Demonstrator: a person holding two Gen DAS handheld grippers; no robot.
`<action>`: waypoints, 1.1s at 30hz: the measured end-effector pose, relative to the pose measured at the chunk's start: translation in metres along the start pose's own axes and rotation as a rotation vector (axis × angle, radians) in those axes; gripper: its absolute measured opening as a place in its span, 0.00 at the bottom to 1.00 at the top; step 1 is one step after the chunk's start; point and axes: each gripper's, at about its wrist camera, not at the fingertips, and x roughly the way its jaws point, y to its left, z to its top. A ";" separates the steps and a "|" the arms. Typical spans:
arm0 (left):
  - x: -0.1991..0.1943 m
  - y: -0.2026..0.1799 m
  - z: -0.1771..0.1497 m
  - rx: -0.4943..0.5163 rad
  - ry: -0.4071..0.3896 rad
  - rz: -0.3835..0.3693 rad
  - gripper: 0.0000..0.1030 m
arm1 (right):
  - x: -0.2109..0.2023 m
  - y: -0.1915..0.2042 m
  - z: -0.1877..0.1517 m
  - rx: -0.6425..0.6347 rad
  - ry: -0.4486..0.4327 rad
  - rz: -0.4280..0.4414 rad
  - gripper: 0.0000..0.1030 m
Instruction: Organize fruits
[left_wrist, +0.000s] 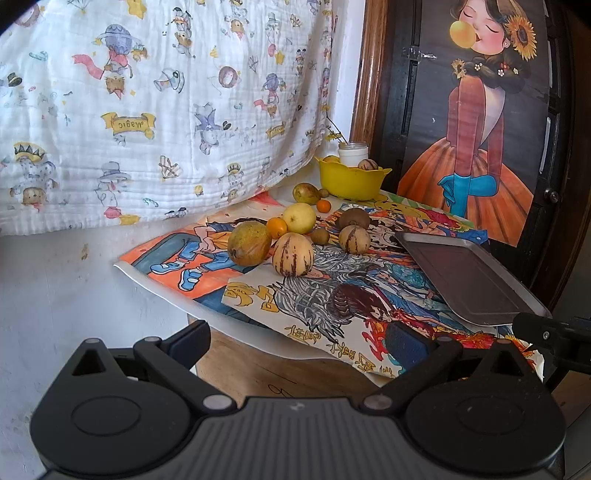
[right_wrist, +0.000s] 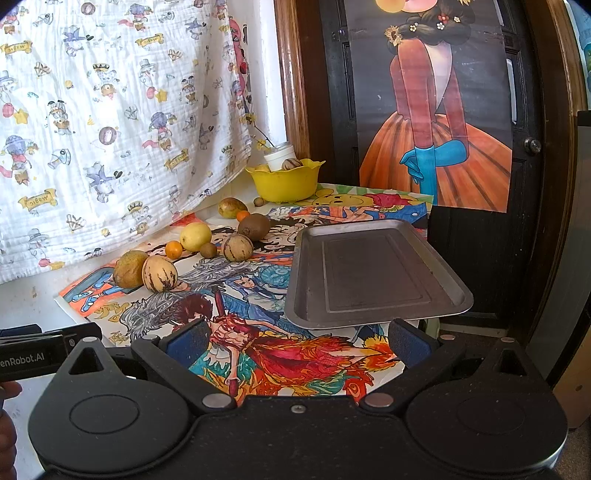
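Here: both jaws spread, empty | fruits (right_wrist: 236, 246) beside tray (right_wrist: 373, 275)

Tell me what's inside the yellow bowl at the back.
Above the rim of the yellow bowl show one striped fruit and a yellowish fruit at its left edge. The bowl's wall hides anything lower. A white jar stands behind it.

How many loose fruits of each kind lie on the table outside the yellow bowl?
Striped cream melons: 2
Small oranges: 2
Brown kiwi-like fruits: 3
Pale yellow round fruit: 1
Mottled yellow-green fruits: 2
Total: 10
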 end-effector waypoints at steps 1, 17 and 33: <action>0.000 0.000 0.000 0.000 0.000 0.000 1.00 | 0.000 0.000 0.000 0.000 0.000 0.000 1.00; 0.004 0.003 0.004 -0.016 0.012 -0.004 1.00 | 0.006 0.001 -0.001 -0.010 0.032 0.005 1.00; 0.041 0.029 0.023 -0.018 0.075 0.062 1.00 | 0.063 0.018 0.018 -0.176 0.113 0.145 1.00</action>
